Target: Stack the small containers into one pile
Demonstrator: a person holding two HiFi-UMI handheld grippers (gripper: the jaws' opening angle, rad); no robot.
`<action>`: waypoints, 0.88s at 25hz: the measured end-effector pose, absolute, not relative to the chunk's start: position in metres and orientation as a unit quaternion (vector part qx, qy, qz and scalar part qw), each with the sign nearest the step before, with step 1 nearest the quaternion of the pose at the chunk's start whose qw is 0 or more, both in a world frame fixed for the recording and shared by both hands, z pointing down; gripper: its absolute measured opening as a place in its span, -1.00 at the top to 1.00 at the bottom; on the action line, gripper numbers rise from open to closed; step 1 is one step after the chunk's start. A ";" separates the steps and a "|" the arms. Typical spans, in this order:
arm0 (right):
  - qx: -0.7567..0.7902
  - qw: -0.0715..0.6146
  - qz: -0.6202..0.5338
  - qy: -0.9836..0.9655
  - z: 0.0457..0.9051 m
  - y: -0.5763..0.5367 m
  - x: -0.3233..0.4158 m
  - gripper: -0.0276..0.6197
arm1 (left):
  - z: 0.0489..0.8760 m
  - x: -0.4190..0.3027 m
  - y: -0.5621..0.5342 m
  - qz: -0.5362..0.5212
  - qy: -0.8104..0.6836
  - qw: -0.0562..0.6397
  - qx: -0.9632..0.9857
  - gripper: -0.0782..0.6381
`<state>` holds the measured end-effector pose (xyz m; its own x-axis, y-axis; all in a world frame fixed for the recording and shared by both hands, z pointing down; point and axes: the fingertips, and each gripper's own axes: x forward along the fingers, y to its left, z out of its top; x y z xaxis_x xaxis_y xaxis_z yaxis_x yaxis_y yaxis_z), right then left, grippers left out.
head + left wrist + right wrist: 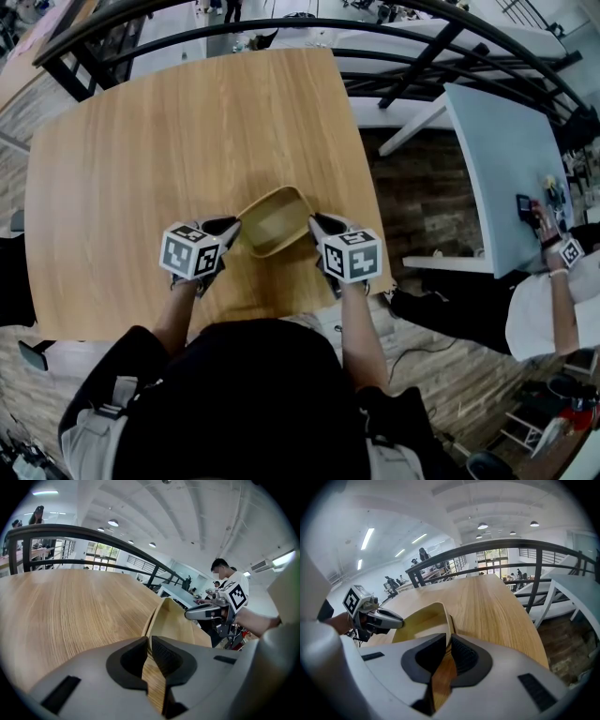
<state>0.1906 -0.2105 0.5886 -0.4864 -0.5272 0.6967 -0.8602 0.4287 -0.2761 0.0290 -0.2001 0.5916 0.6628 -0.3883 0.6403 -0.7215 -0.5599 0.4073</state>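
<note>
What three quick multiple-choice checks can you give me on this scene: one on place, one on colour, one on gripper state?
1. Where is the container?
A. Between the left gripper and the right gripper, over the near part of the wooden table
B. At the table's far edge
C. On the floor

2. What colour is the container?
A. Blue
B. Tan
C. Red

3. How do the two grippers stand?
A. Both open and empty
B. Only the left one grips
C. Each shut on the container's rim

Answers:
1 A: the head view shows the container flanked by both grippers on the near part of the table.
2 B: every view shows tan walls.
3 C: each gripper view shows the rim pinched between that gripper's pads.
</note>
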 end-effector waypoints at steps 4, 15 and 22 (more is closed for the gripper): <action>0.429 0.279 0.302 -0.804 0.589 -0.210 0.191 0.79 | 0.592 0.030 -0.199 0.249 -0.329 0.336 0.847 0.67; 0.428 0.301 0.288 -0.802 0.591 -0.212 0.191 0.79 | 0.591 0.030 -0.201 0.252 -0.332 0.332 0.846 0.67; 0.426 0.316 0.277 -0.801 0.593 -0.213 0.191 0.79 | 0.591 0.031 -0.200 0.258 -0.333 0.323 0.848 0.67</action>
